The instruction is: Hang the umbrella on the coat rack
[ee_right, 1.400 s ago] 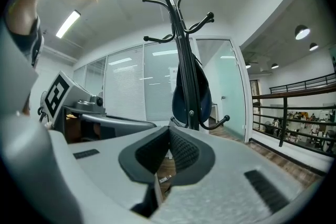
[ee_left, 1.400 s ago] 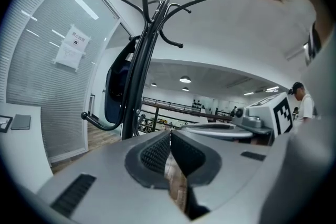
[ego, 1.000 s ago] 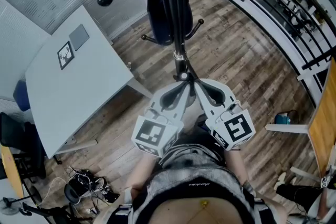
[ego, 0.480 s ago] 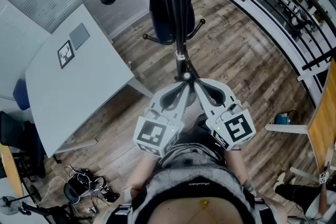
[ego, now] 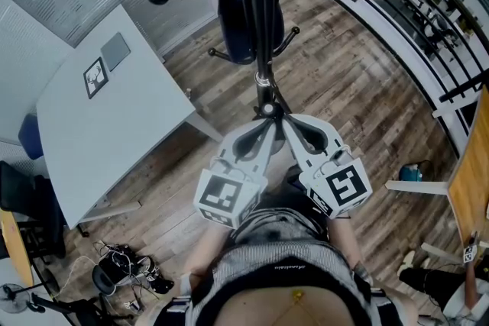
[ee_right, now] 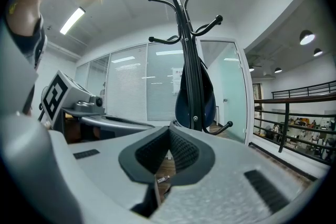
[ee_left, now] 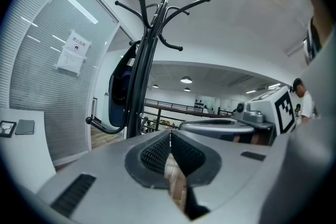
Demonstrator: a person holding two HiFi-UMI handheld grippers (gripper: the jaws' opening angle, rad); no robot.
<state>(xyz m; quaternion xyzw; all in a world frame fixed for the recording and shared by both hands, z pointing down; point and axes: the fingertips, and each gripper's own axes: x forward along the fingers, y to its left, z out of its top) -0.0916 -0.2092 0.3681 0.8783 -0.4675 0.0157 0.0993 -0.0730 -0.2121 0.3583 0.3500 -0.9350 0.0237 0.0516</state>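
The wooden floor (ego: 344, 103) is filling most of the head view, with a pale desk (ego: 107, 133) standing off to the person's left and carrying nothing the task needs. Straight ahead, the black coat rack (ego: 262, 88) is rising close in front of both grippers. Its curved hooks are spreading out high up in the left gripper view (ee_left: 140, 86) and the right gripper view (ee_right: 190, 71).

The dark blue umbrella (ego: 233, 19) is hanging folded against the rack's pole, well clear of the floor (ee_left: 119, 89) (ee_right: 181, 98). No view is showing which hook is bearing it.

The left gripper (ego: 266, 123) and the right gripper (ego: 284, 123) are hovering side by side just short of the pole, tips nearly touching each other. The ribbed fingers (ee_left: 155, 152) of the left one are pressing together on nothing, and the right one's fingers (ee_right: 184, 149) are likewise meeting with only floor showing beneath them.

Judging by this, the hanging is looking done and the step in hand is clearing away. Doing it well is meaning drawing both grippers straight back from the pole, keeping the closed tips off the rack and the canopy so nothing is swinging loose, and checking that the umbrella is sitting steady.
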